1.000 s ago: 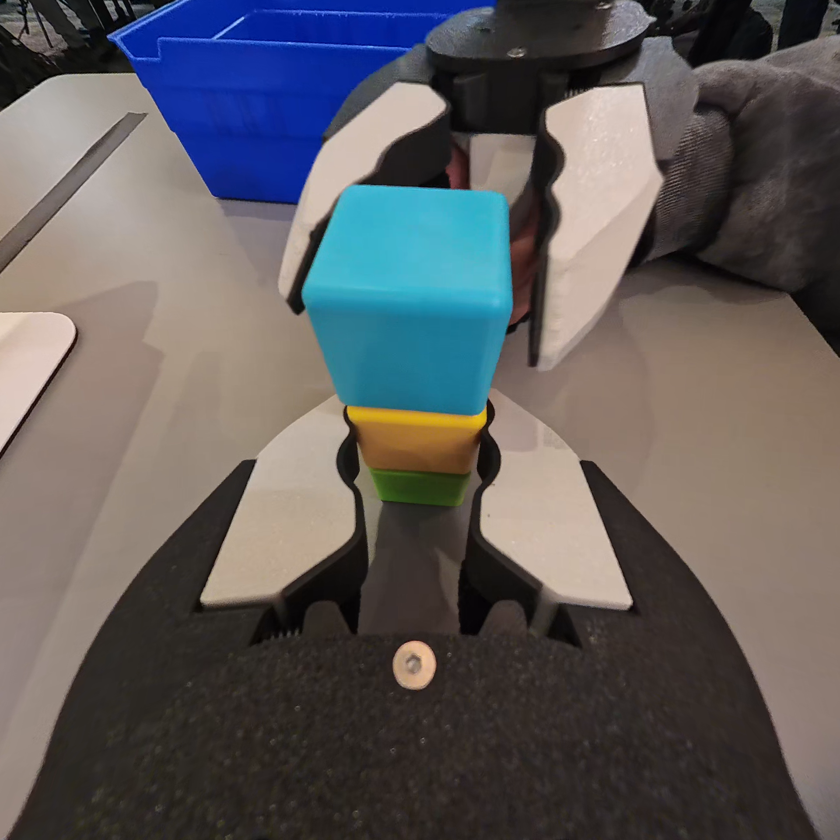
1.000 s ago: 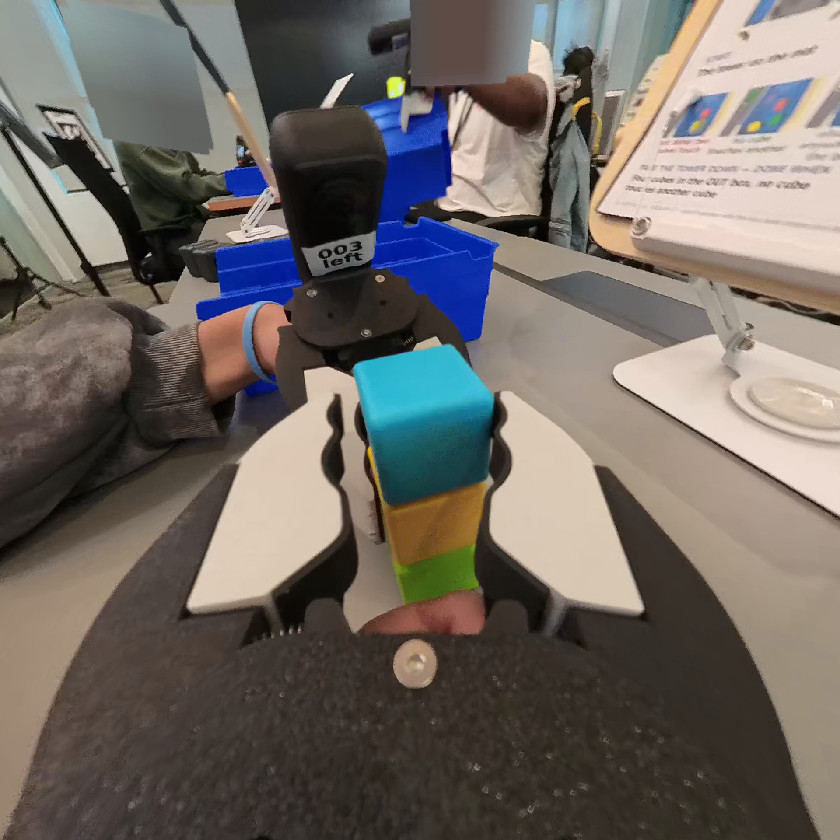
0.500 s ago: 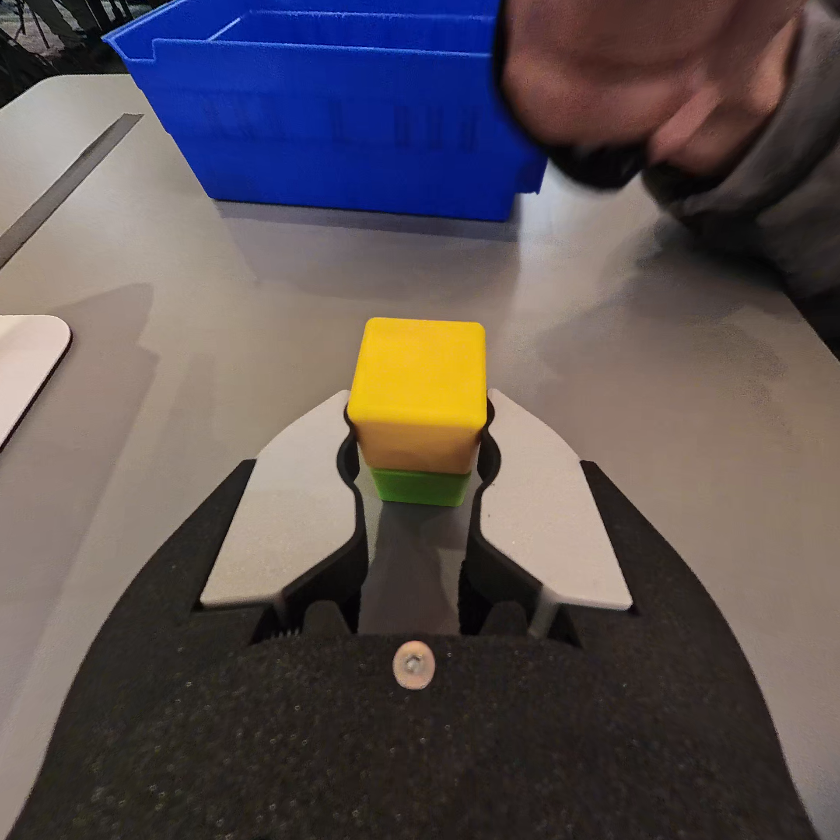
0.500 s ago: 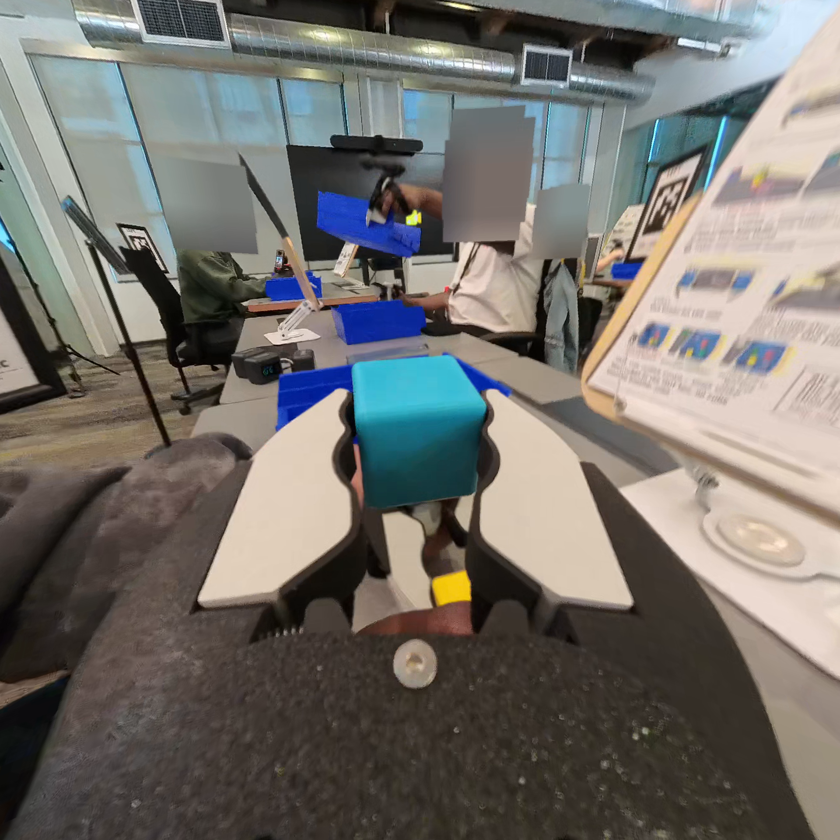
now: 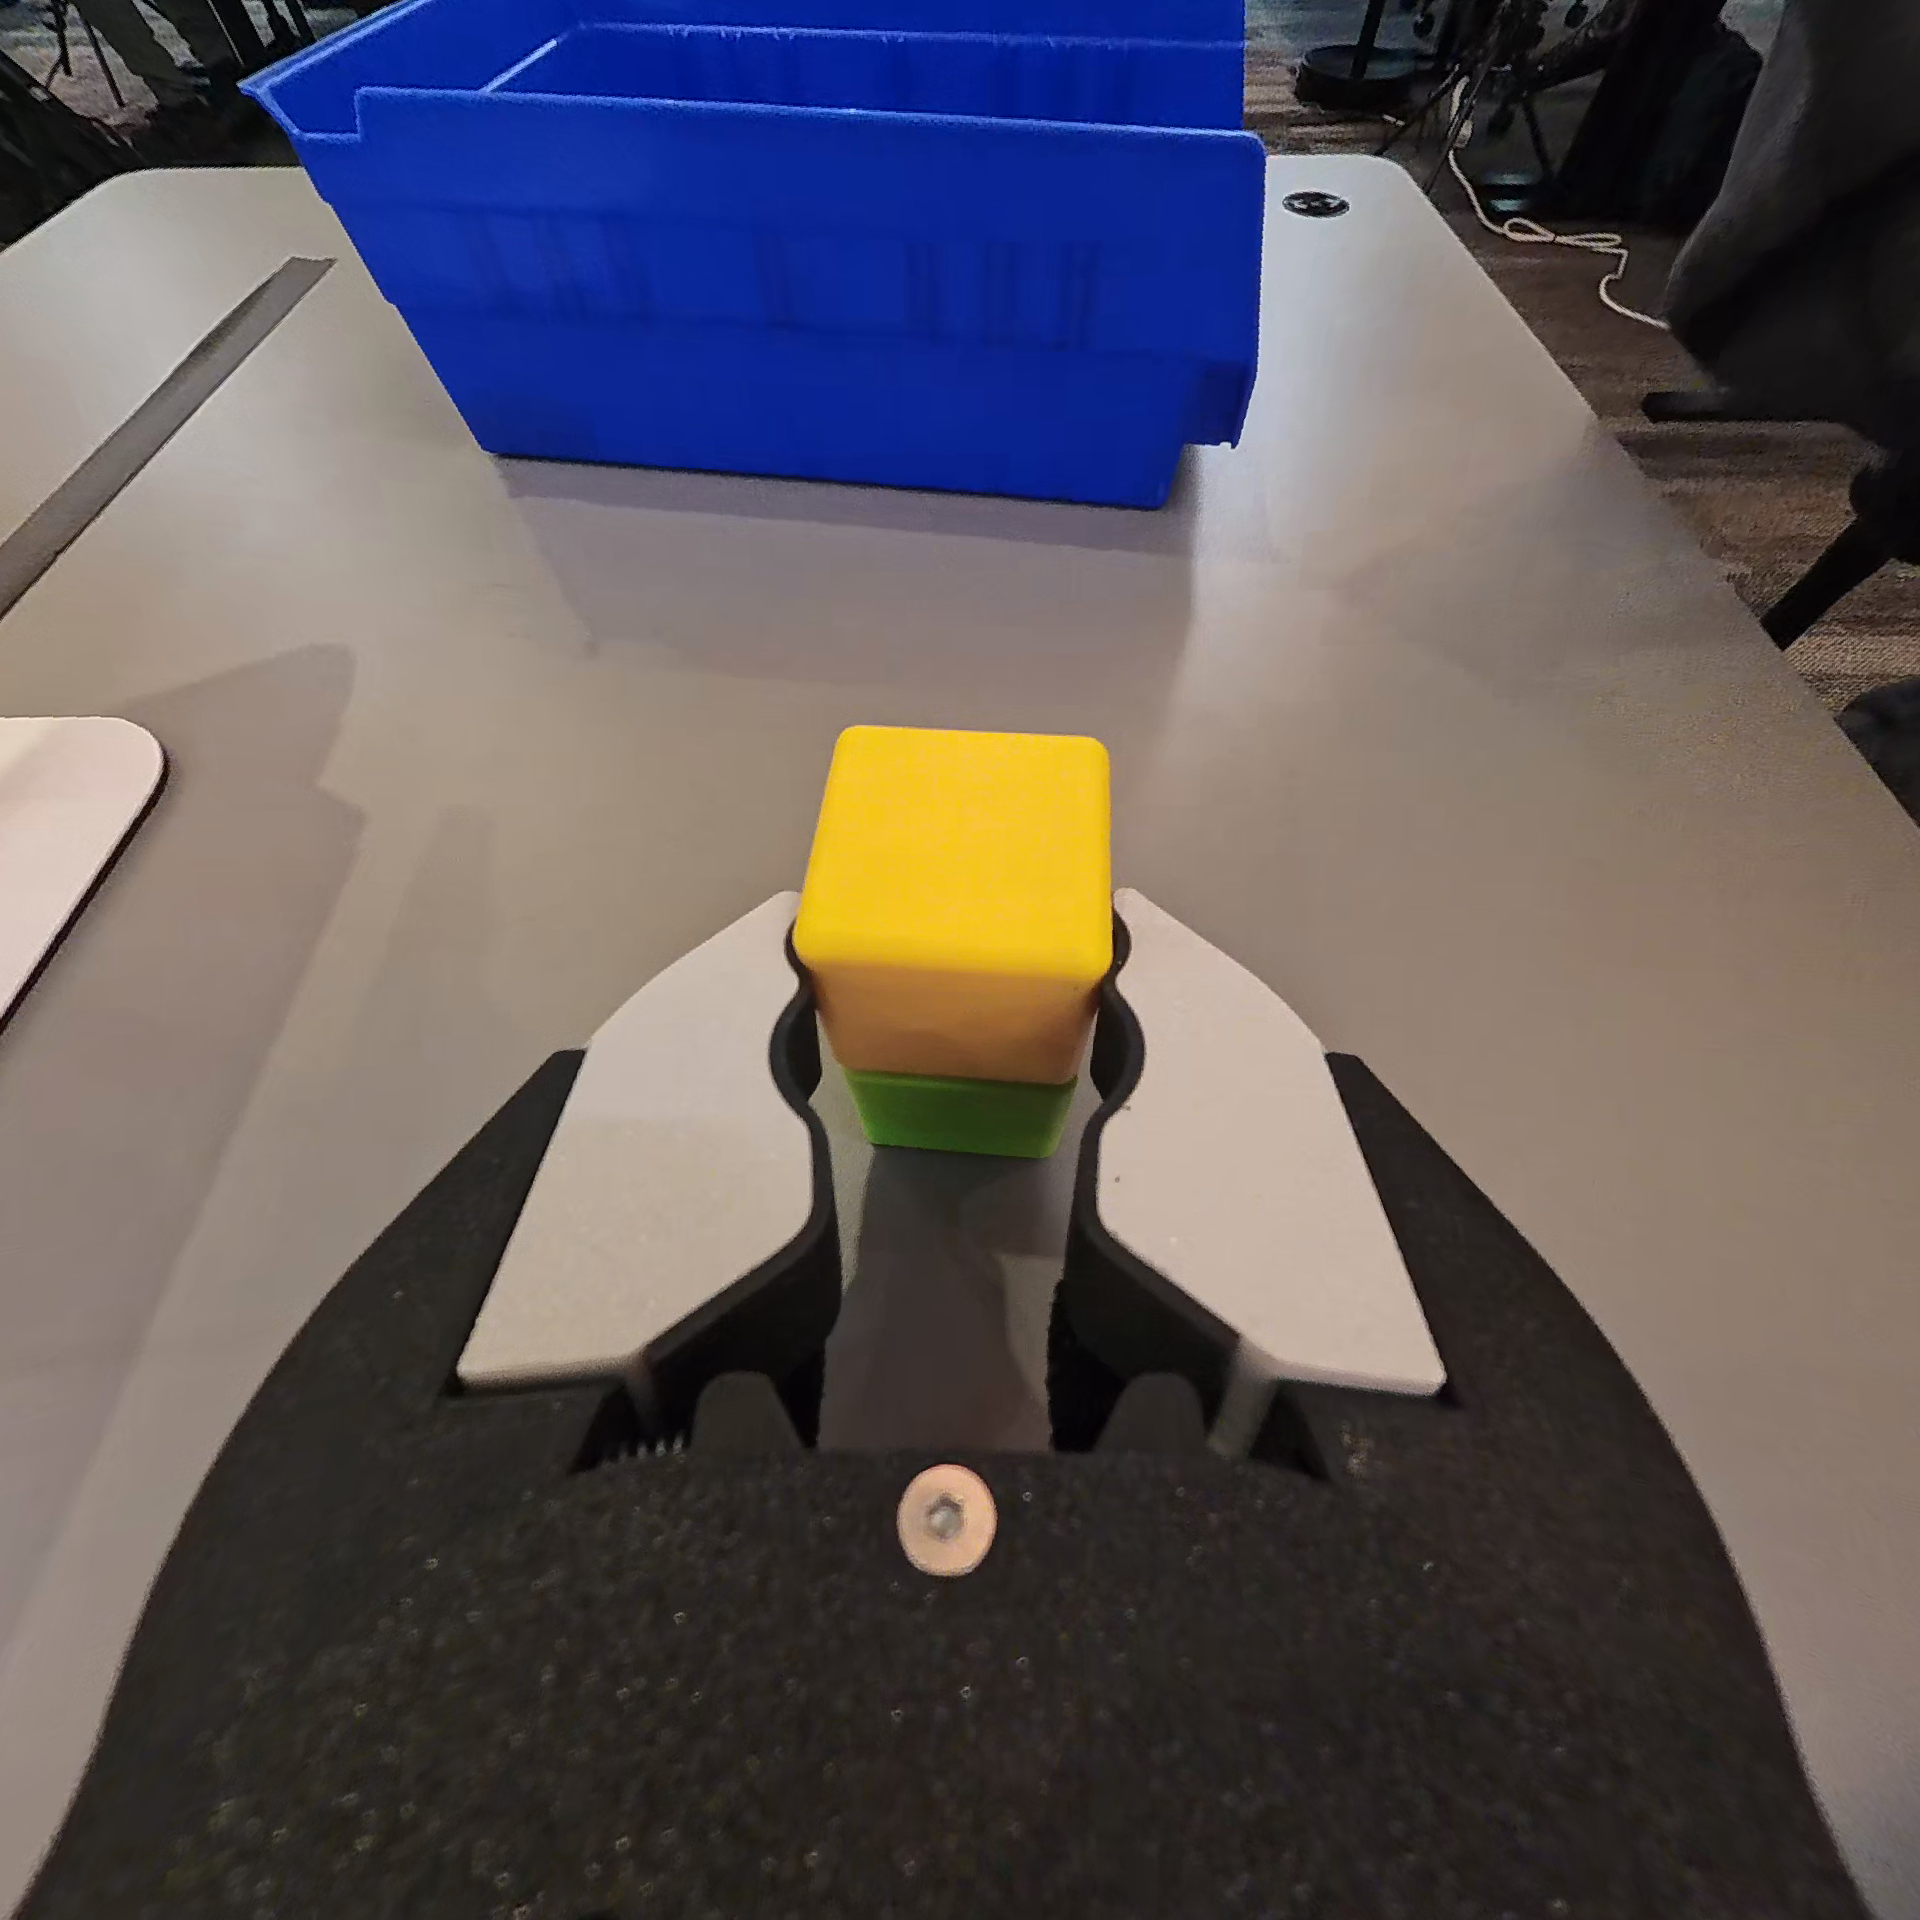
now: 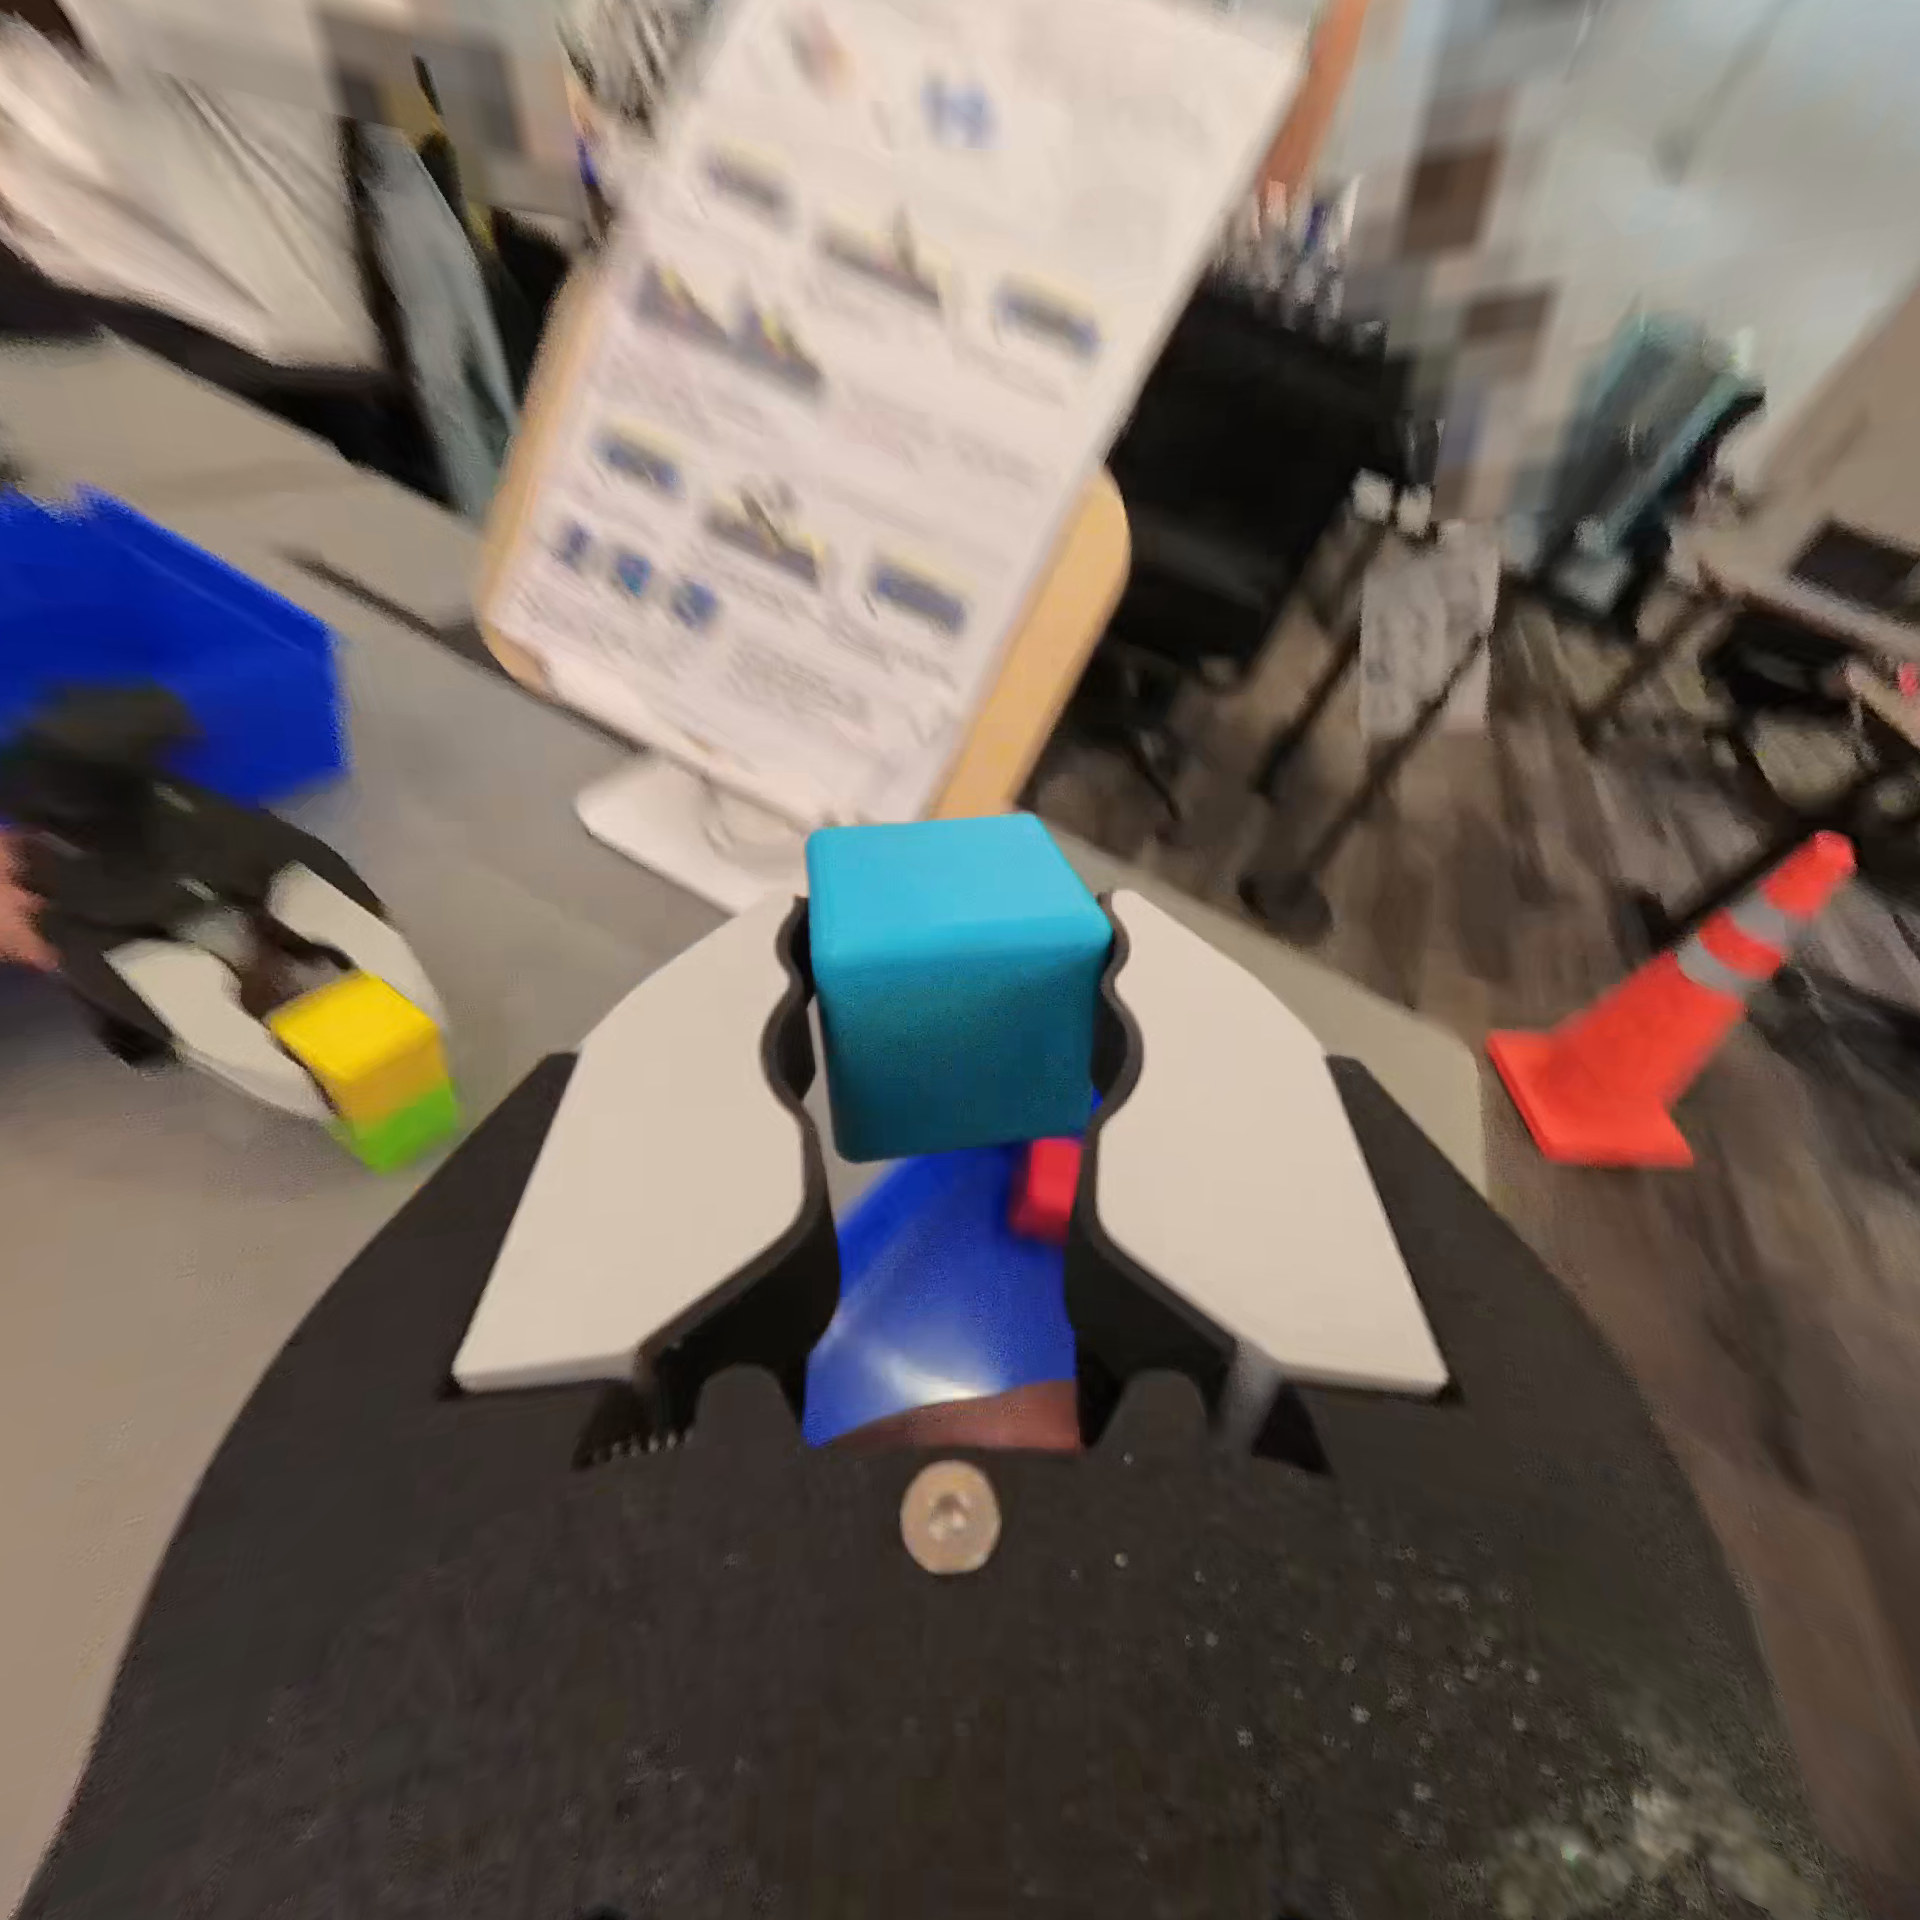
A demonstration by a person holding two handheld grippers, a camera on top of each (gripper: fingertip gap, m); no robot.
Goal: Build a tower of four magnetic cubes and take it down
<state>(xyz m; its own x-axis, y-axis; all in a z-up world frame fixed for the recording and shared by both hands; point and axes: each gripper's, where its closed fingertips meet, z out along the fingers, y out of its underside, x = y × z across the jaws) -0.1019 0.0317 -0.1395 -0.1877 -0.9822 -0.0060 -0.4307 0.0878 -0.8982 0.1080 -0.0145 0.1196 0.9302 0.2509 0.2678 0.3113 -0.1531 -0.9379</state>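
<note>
In the left wrist view a yellow cube (image 5: 956,862) sits on a green cube (image 5: 958,1117) on the grey table (image 5: 1351,727). My left gripper (image 5: 956,940) is shut on the yellow cube. My right gripper (image 6: 956,935) is shut on a teal cube (image 6: 951,997) and holds it in the air over a blue bin (image 6: 914,1299) with a red cube (image 6: 1044,1190) in it. The blurred right wrist view also shows the left gripper (image 6: 312,1018) at the far left, with the yellow cube (image 6: 358,1039) and green cube (image 6: 400,1132).
A large blue bin (image 5: 810,312) stands at the back of the table. A white stand base (image 5: 62,831) lies at the left edge. An instruction board (image 6: 873,416) stands behind the cubes. An orange cone (image 6: 1683,997) is on the floor at the right.
My right gripper pulled the teal cube off the stack, lifted it and swung it away over the bin with the red cube. My left gripper stayed shut on the yellow cube.
</note>
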